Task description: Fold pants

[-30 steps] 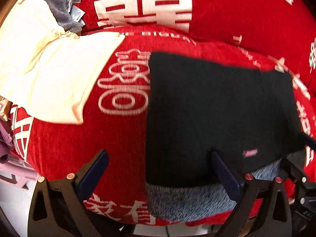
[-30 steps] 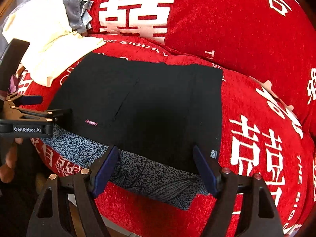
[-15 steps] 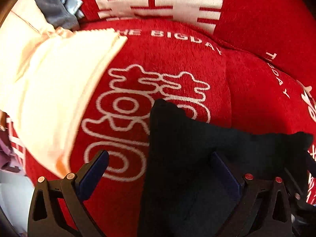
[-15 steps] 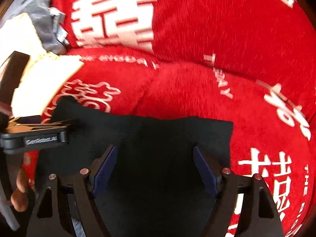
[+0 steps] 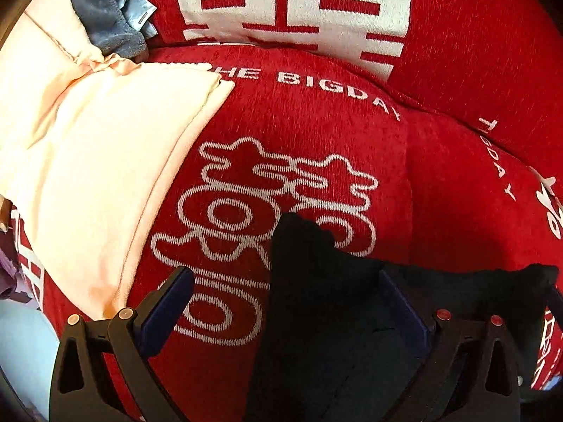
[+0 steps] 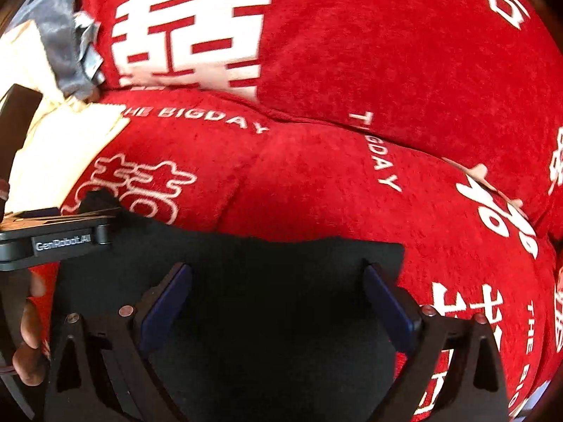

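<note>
The black pants (image 6: 274, 281) lie folded on a red cushion (image 6: 316, 183) printed with white characters and the words "THE BIGDAY". In the right wrist view they fill the lower middle of the frame, their far edge running roughly straight across, with a corner at the right.

The right hand-held gripper (image 6: 278, 302) sits low over the pants with its jaws wide and opening; black cloth lies between and beneath the blue pads (image 6: 165, 302), but the pads do not press on it.

The left hand-held gripper (image 5: 281, 316) also stands wide in its own view. Its left pad is over bare red cushion and its right pad over the black cloth, whose left corner (image 5: 299, 232) pokes up in the lower middle of that frame. Nothing is clamped between its pads. The same gripper shows at the left edge of the right wrist view, with a person's fingers (image 6: 30, 344) around its handle.

A cream-coloured garment (image 5: 88, 161) lies on the cushion at the left of the left wrist view, apart from the pants. A grey cloth (image 5: 102, 14) is bunched in the upper left corner, against a second red cushion (image 5: 457, 35) behind.
</note>
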Available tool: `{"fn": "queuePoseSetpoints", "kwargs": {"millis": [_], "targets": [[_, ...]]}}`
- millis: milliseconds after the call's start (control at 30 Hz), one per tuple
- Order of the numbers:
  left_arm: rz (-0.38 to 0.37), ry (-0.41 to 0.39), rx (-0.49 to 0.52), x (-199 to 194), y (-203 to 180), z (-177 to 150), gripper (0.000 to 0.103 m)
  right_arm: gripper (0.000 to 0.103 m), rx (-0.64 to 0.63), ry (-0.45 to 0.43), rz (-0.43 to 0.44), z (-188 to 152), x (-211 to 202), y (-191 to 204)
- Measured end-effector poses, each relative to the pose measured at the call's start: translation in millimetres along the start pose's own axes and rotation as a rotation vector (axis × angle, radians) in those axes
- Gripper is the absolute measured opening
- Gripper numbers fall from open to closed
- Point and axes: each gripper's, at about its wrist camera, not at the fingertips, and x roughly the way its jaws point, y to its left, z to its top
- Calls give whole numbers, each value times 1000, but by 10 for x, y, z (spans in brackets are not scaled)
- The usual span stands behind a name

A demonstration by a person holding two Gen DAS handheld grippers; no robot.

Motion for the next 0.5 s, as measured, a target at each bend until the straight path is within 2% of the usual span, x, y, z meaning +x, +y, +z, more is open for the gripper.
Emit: {"fn": "queuePoseSetpoints", "kwargs": {"millis": [67, 267, 500], "targets": [[-2, 10, 6, 1, 7, -52, 103, 99, -40, 49, -30, -44, 107, 67], [-5, -14, 23, -162, 87, -310, 103, 99, -24, 40, -16, -292, -90, 2], [-41, -7, 33, -305, 168, -586, 103, 99, -53, 15, -7, -723, -401, 90]]}}
